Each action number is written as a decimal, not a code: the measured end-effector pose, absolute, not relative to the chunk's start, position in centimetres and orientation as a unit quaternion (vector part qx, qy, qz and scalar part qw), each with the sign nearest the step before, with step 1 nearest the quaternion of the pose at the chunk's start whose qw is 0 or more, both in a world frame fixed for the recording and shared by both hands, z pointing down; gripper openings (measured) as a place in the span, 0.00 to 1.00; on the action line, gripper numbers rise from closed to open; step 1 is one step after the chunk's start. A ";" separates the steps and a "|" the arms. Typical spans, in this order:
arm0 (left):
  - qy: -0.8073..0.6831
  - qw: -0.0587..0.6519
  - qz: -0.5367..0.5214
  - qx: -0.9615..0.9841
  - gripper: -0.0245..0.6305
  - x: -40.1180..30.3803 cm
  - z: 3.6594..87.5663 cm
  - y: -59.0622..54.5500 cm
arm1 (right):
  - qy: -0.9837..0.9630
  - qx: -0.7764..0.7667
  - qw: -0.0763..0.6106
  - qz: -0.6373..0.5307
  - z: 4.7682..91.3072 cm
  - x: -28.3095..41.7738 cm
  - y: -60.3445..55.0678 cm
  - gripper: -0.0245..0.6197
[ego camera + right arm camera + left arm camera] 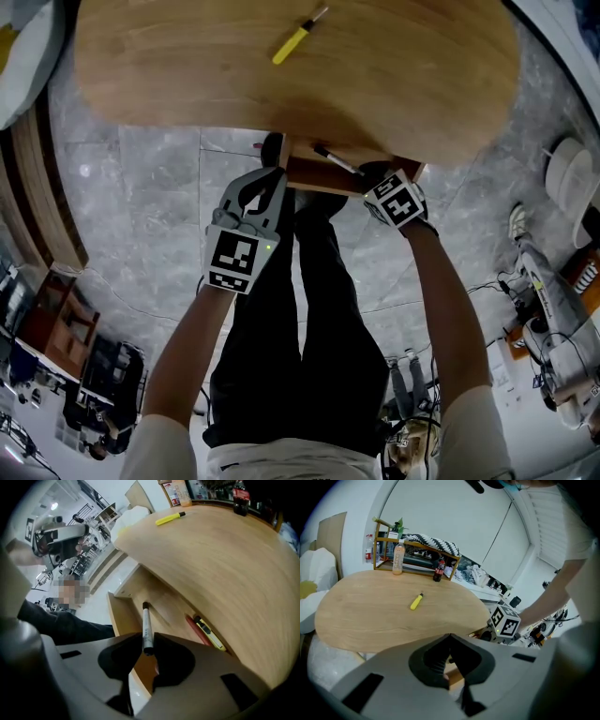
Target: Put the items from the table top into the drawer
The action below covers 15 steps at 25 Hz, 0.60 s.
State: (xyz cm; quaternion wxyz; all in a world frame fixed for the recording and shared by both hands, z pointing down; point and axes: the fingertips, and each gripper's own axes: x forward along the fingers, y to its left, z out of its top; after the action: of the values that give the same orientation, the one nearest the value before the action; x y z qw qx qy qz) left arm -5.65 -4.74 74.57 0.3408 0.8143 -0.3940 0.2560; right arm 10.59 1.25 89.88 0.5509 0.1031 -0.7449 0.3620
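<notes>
A yellow marker (pixel 298 37) (pixel 416 601) (pixel 169 518) lies alone on the oval wooden table top (pixel 394 75). Under the table's near edge the wooden drawer (pixel 118 620) (pixel 312 175) stands pulled out. A red pen (pixel 197 629) and a yellow utility knife (pixel 209 633) lie along its inner side. My right gripper (pixel 149 641) (pixel 364 174) hangs over the drawer, pointing steeply down, shut on the end of a black-and-white pen (pixel 146 623) (pixel 334 158). My left gripper (pixel 273 150) (pixel 450 637) is at the drawer's left corner, tips together; a strip of wood shows behind them.
A wire rack (pixel 417 557) with an orange bottle (pixel 398 557) and a cola bottle (pixel 438 570) (pixel 240 496) lines the table's far side. A white cushion (pixel 311 573) sits to the left. The person's legs (pixel 300 319) stand under the drawer; cables and gear litter the grey floor (pixel 553 309).
</notes>
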 end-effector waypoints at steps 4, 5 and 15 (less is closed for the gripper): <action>-0.394 0.340 0.255 0.815 0.07 -5.5 74.3 -4.9 | -0.746 0.120 0.545 0.363 89.5 11.1 0.9 0.25; -0.394 0.340 0.255 0.815 0.07 -5.5 74.2 -4.9 | -0.748 0.123 0.541 0.365 89.2 11.1 1.0 0.25; -0.391 0.336 0.258 0.817 0.07 -5.9 72.8 -4.8 | -0.794 0.172 0.456 0.363 84.2 9.1 -0.6 0.24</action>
State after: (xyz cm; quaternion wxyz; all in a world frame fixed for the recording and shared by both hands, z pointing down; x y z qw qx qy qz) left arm -5.88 -4.78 72.78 0.3364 0.8167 -0.3912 0.2583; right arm 9.05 -0.56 84.18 0.4564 0.1720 -0.7937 0.3634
